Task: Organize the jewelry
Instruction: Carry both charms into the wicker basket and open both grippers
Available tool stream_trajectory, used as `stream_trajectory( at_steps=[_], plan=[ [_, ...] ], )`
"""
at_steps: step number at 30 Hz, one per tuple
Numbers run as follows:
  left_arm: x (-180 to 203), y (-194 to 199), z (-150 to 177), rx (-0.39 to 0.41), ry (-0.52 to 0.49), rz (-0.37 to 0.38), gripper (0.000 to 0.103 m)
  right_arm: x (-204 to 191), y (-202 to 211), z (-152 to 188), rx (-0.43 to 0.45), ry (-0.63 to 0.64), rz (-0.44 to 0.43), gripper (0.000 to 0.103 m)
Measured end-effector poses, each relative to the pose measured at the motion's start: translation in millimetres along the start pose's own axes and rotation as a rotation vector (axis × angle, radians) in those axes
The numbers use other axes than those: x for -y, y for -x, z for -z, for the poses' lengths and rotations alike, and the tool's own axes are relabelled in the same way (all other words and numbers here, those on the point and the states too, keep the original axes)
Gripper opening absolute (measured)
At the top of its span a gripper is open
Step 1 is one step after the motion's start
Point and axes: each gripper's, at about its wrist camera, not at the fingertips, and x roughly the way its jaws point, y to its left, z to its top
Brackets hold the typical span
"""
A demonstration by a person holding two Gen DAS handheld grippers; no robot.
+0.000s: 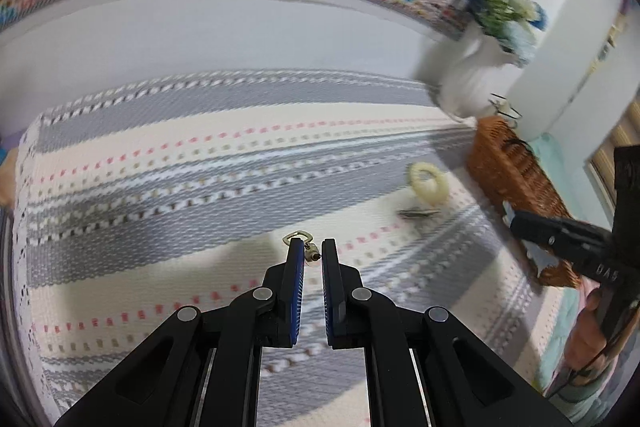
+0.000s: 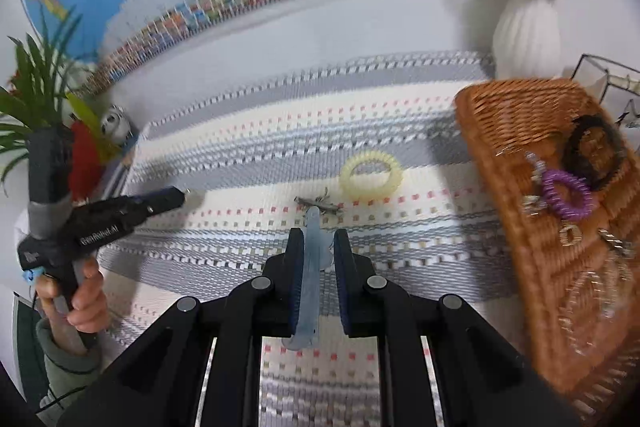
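My left gripper [image 1: 313, 247] is shut on a small gold earring [image 1: 298, 238] that sticks out at its tips, above the striped mat. In the right wrist view the left gripper [image 2: 186, 193] hovers at the left, held by a hand [image 2: 84, 299]. My right gripper [image 2: 318, 239] is shut on a pale blue translucent hair clip [image 2: 311, 267], which runs lengthwise between its pads. A yellow coil hair tie [image 2: 371, 175] and a dark hairpin [image 2: 318, 205] lie on the mat just ahead. To the right, the wicker tray [image 2: 500, 115] holds a purple coil tie [image 2: 568, 195], a black scrunchie [image 2: 596, 151] and several metal pieces.
A striped woven mat [image 2: 240, 147] covers the table. A white ribbed vase [image 2: 528, 31] with flowers stands behind the tray, beside a wire-framed glass box [image 2: 612, 79]. A green plant [image 2: 36, 87] stands at the far left. A world map hangs on the wall behind.
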Motion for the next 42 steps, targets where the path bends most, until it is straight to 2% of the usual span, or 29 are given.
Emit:
stream_trajectory(
  at_steps=[5,9,13,16,19,24,32,42],
  plan=[
    [47,12,-10,0.023,-0.06,0.066,0.008,10,41,-3,0.065,-0.012,0.016,0.016],
    [98,17,-22,0.043,-0.15,0.067,0.008,30,70,-4,0.109,-0.034,0.069,0.016],
    [145,15,-36,0.051,-0.213,0.085,0.008,62,103,4,0.164,-0.091,0.086,0.016],
    [180,6,-45,0.046,-0.258,0.1,0.008,90,122,10,0.191,-0.129,0.093,0.016],
    [211,-7,-51,0.026,-0.283,0.146,0.008,117,136,17,0.215,-0.17,0.108,0.016],
    [254,-41,-62,-0.04,-0.296,0.219,0.008,154,145,25,0.219,-0.232,0.121,0.016],
    [281,-90,-65,-0.154,-0.281,0.28,0.008,190,134,28,0.197,-0.282,0.129,0.016],
    [295,-111,-61,-0.181,-0.308,0.268,0.008,203,121,30,0.176,-0.287,0.146,0.016]
  ],
)
